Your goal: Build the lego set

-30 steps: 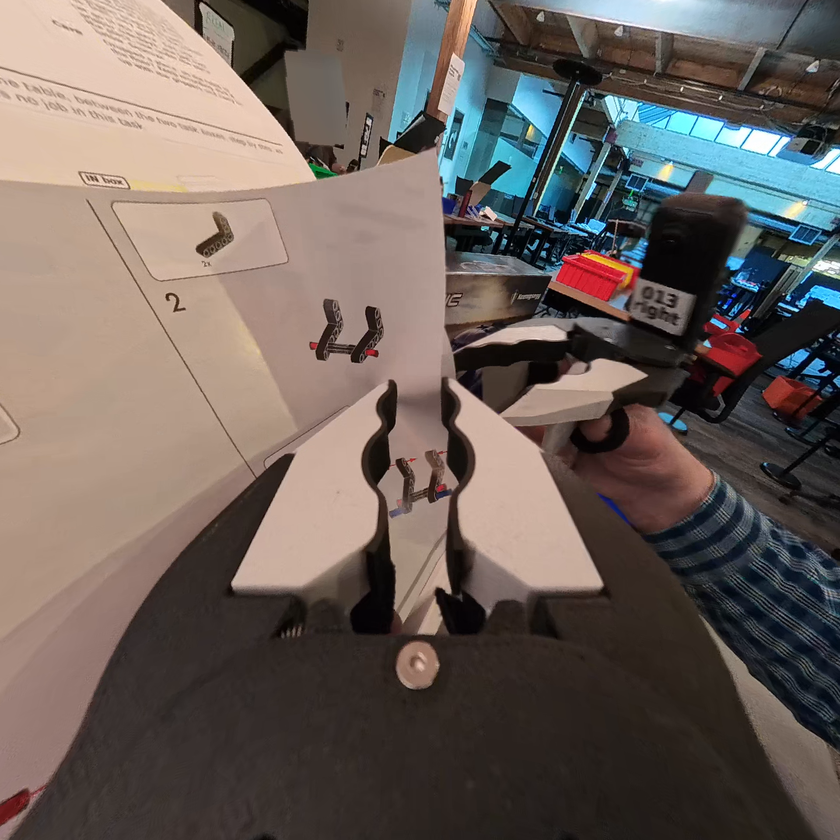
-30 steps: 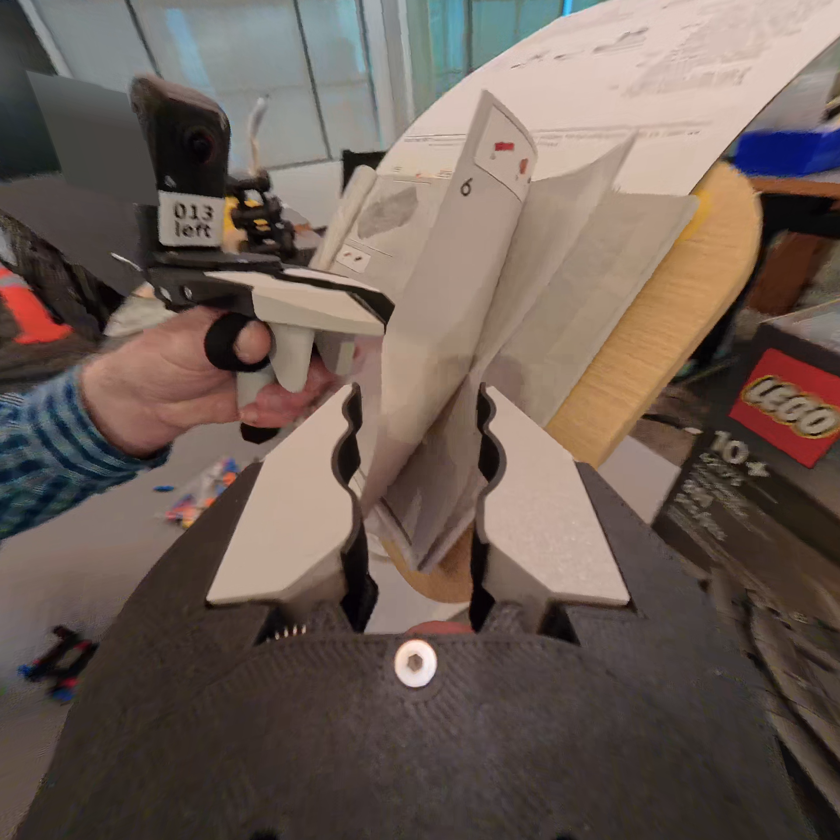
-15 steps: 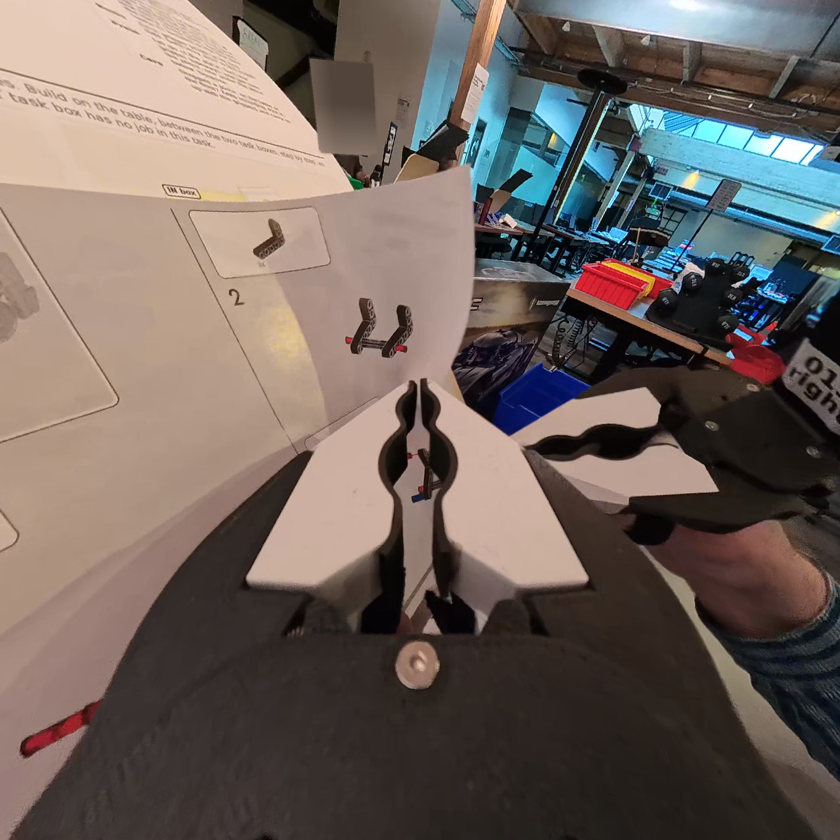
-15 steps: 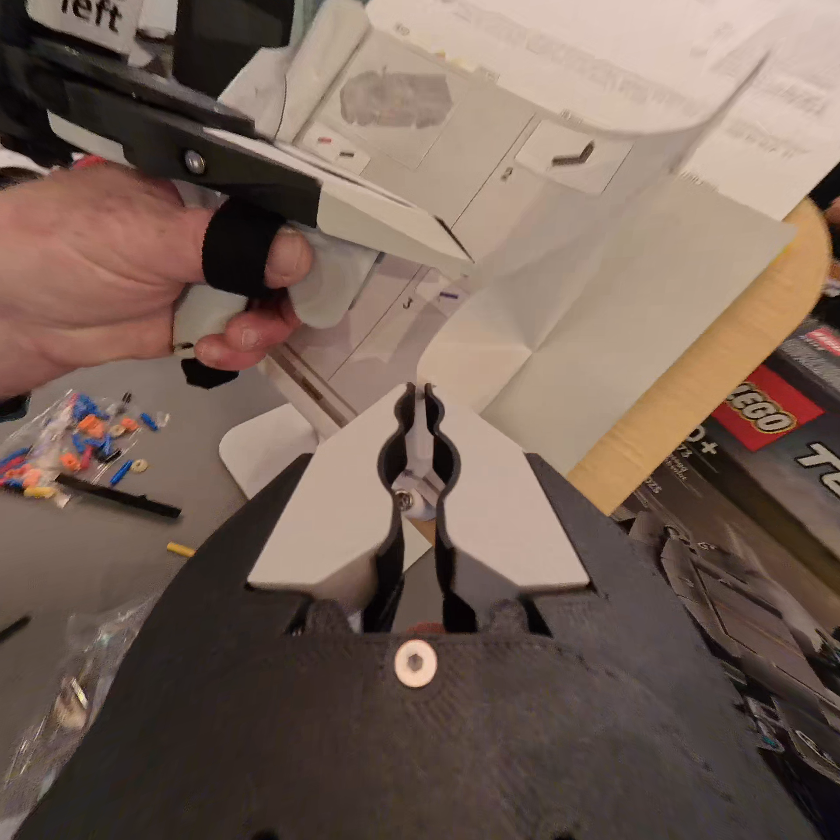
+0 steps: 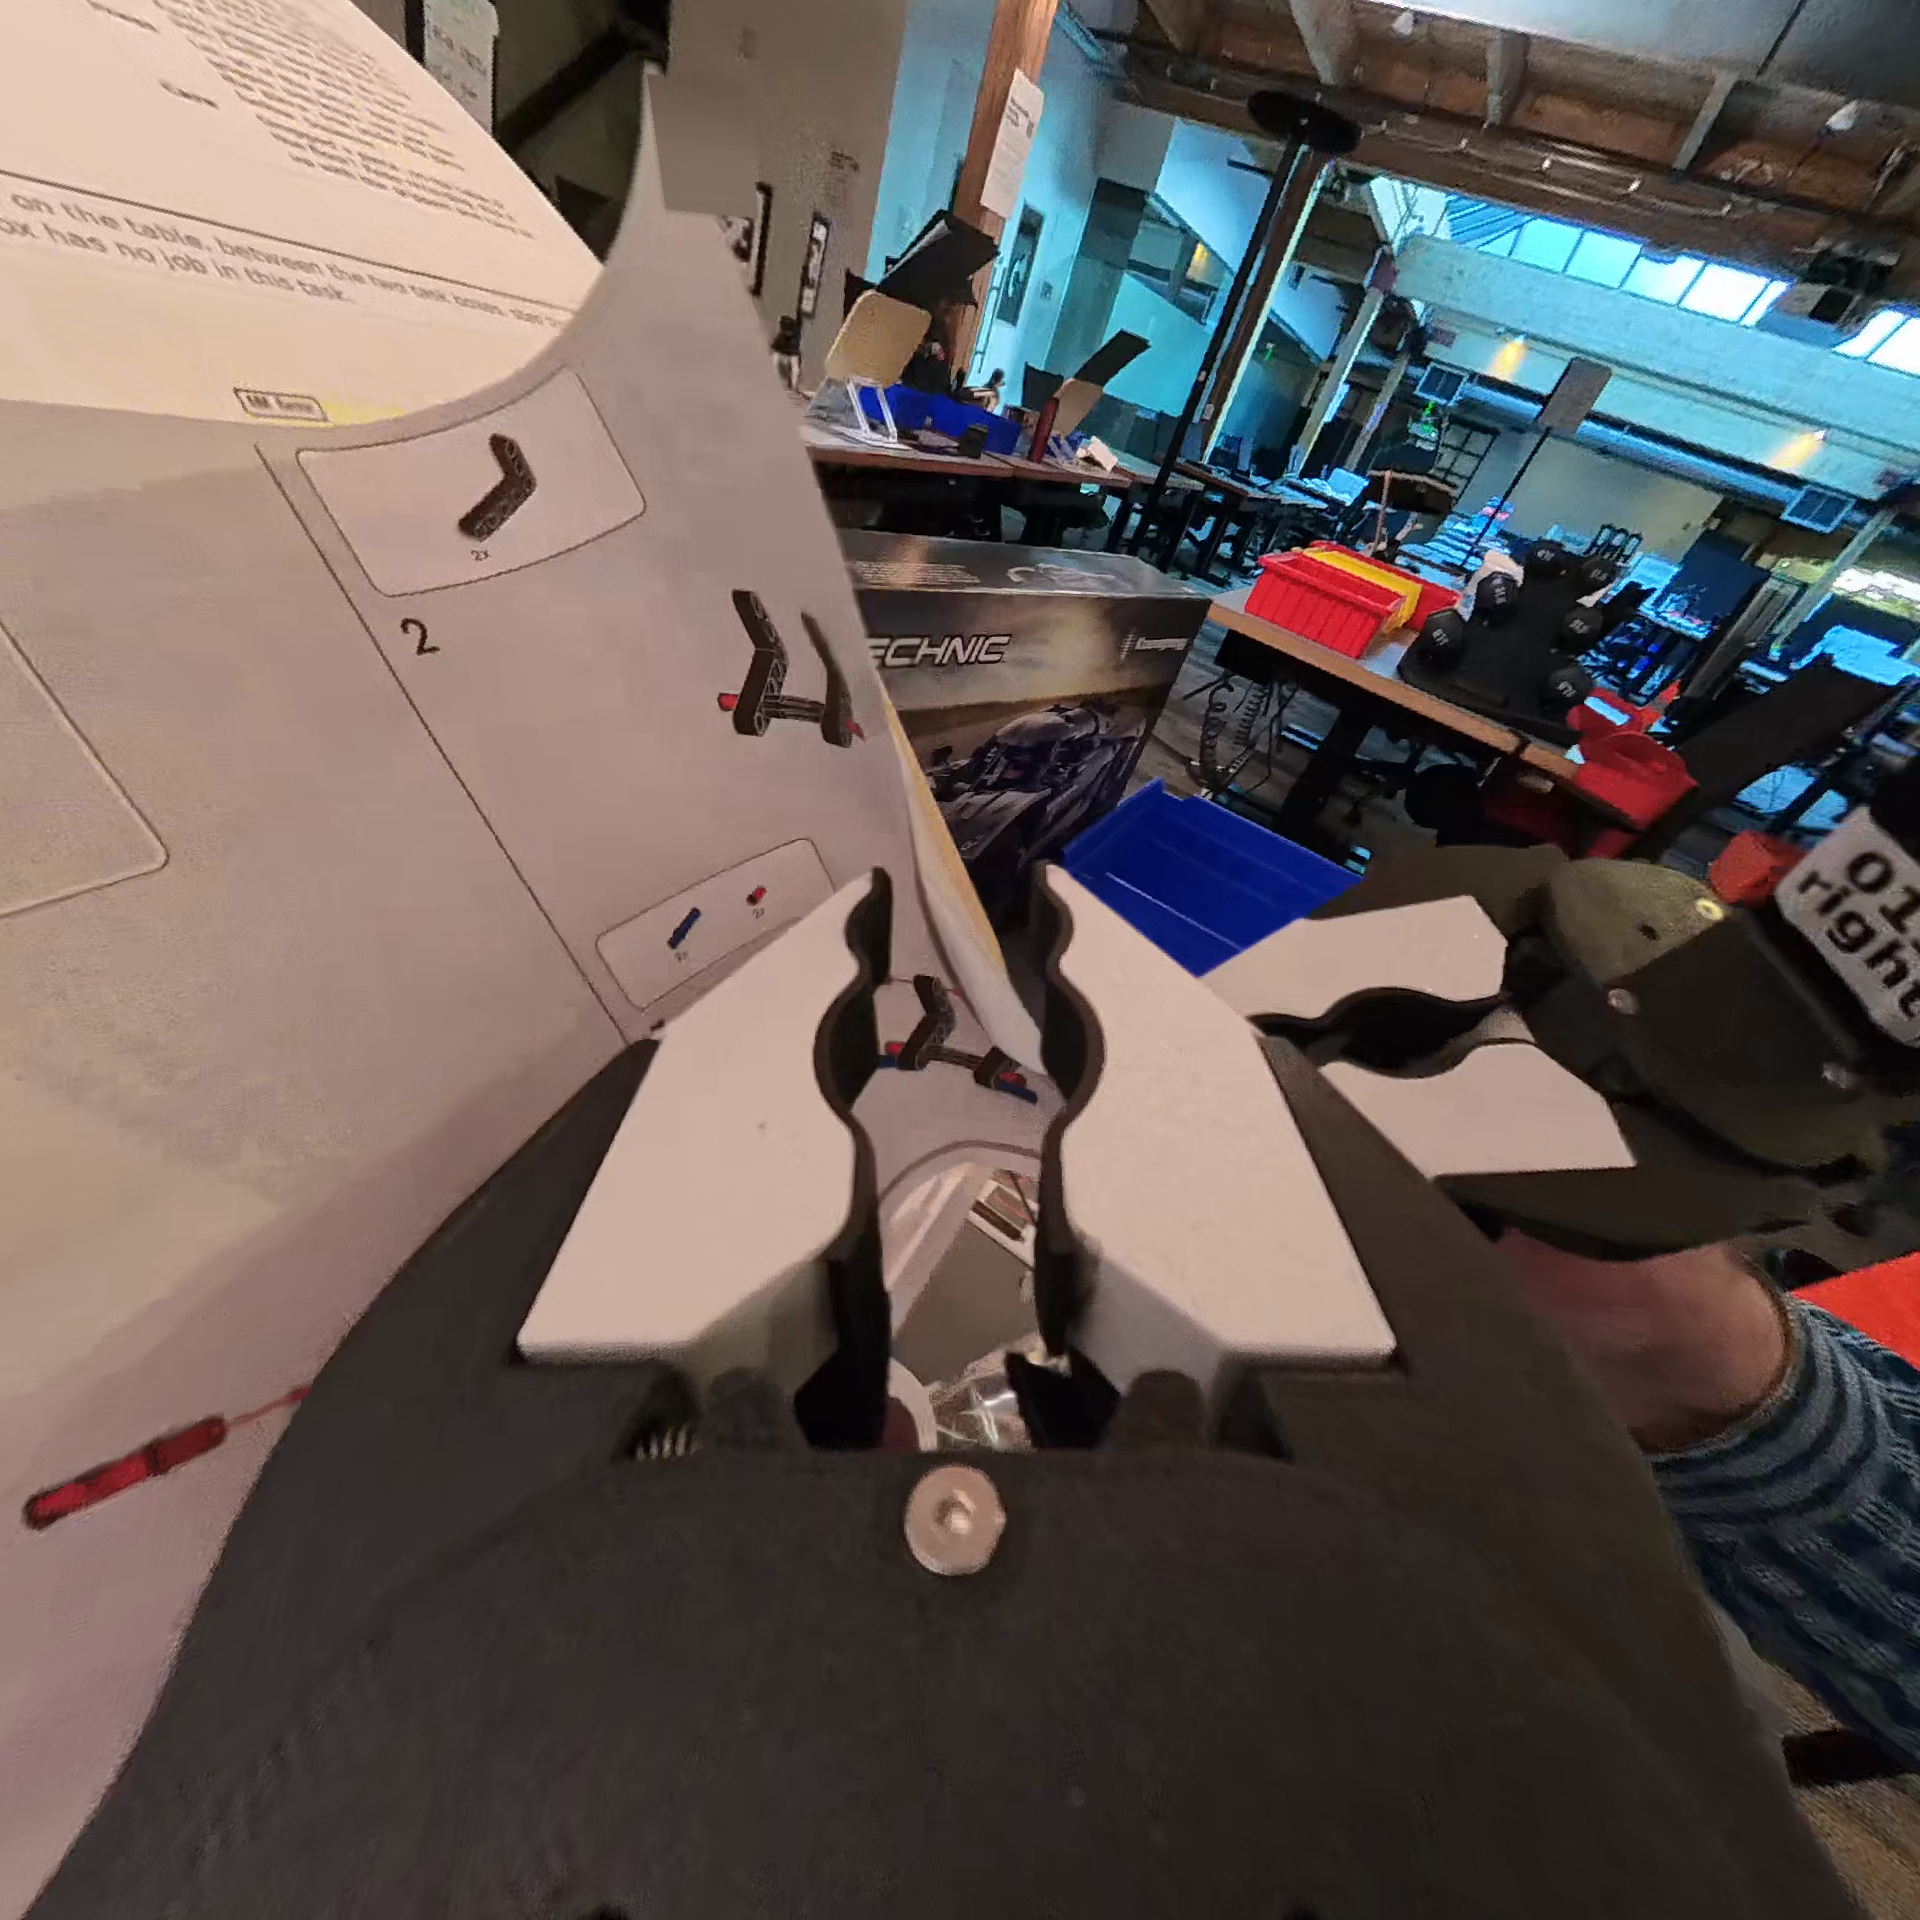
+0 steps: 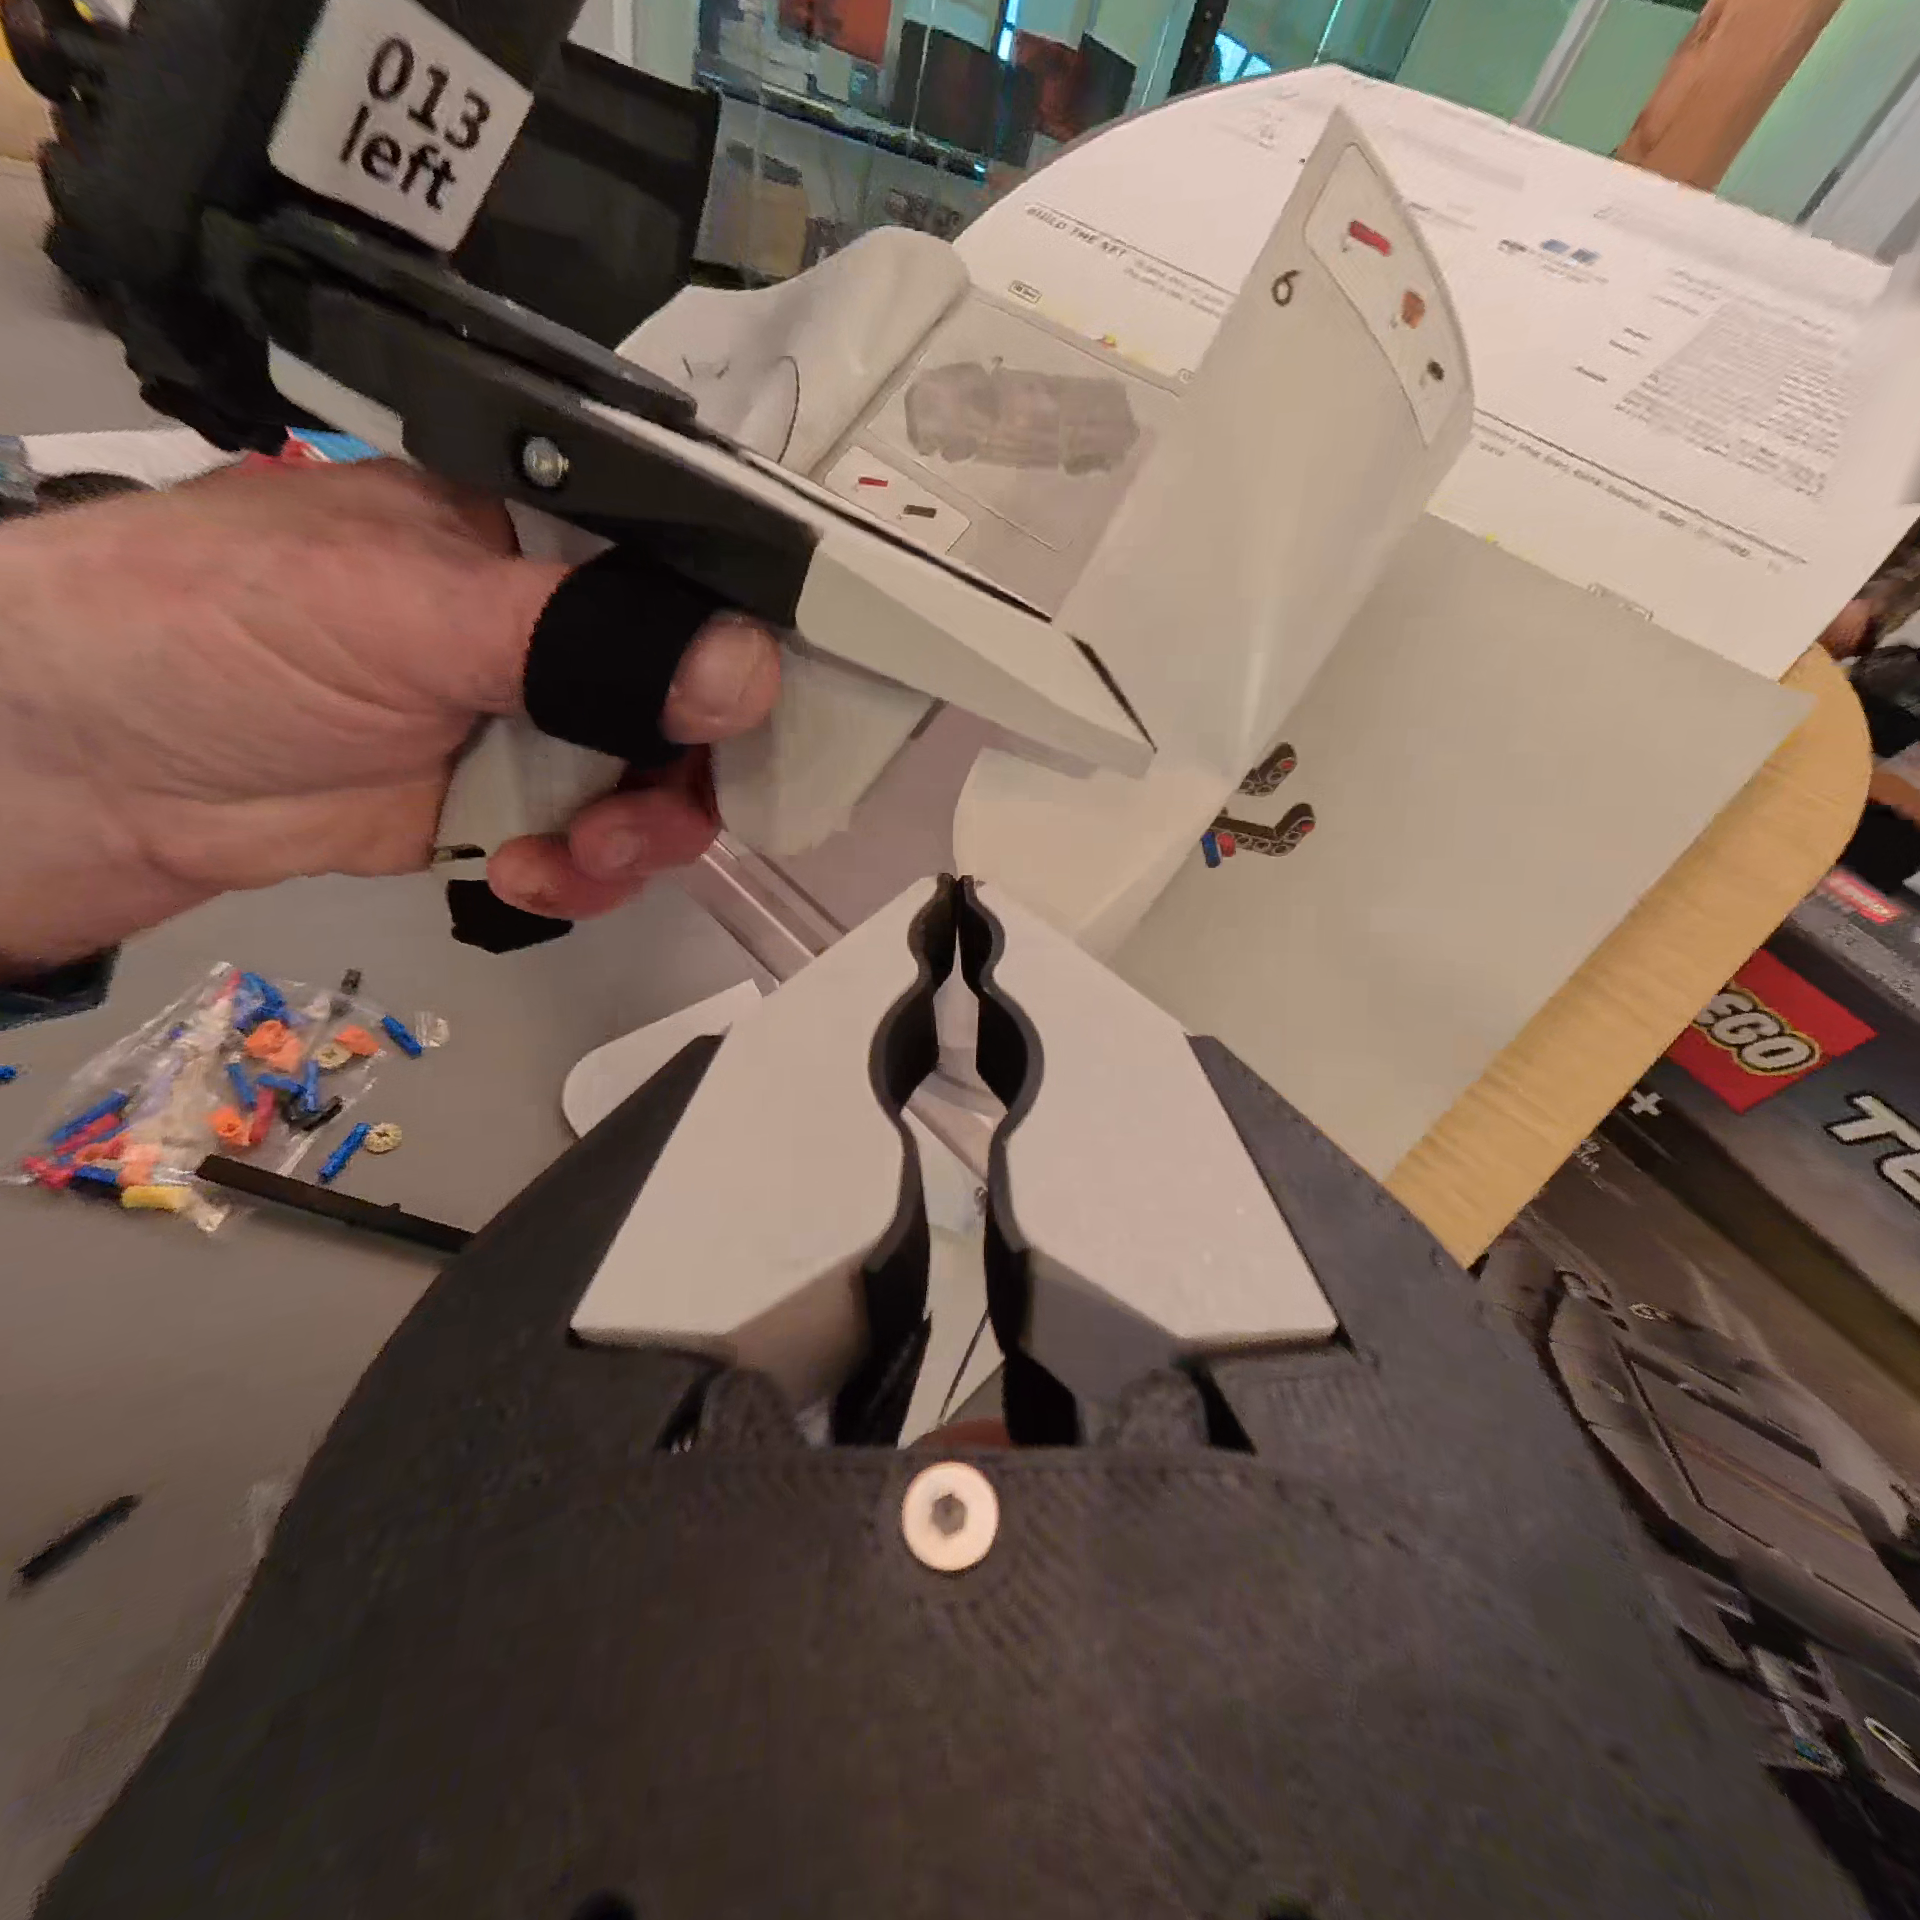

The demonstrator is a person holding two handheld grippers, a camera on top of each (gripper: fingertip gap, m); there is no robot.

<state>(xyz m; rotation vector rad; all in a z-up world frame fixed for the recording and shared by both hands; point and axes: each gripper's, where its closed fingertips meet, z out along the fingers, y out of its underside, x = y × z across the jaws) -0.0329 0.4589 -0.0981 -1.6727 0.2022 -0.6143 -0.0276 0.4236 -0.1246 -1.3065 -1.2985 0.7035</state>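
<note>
The left gripper (image 5: pixel 961 914) has its jaws apart, with a booklet (image 5: pixel 436 831) page at eleven o'clock. The right gripper (image 6: pixel 958 883) has its jaws together, apparently on nothing. One page (image 6: pixel 1278 499) stands upright at one o'clock; to flatten it well, press near the fold. One bag of small parts (image 6: pixel 208 1101) lies at nine o'clock, one box (image 6: pixel 1766 1195) at three.

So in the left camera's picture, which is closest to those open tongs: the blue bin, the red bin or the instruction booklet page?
1. Instruction booklet: nearest, its page curling up just left of the left tongs.
2. Blue bin: just beyond the tips, slightly right, low down.
3. Red bin: farthest, on a table at the upper right.
</note>
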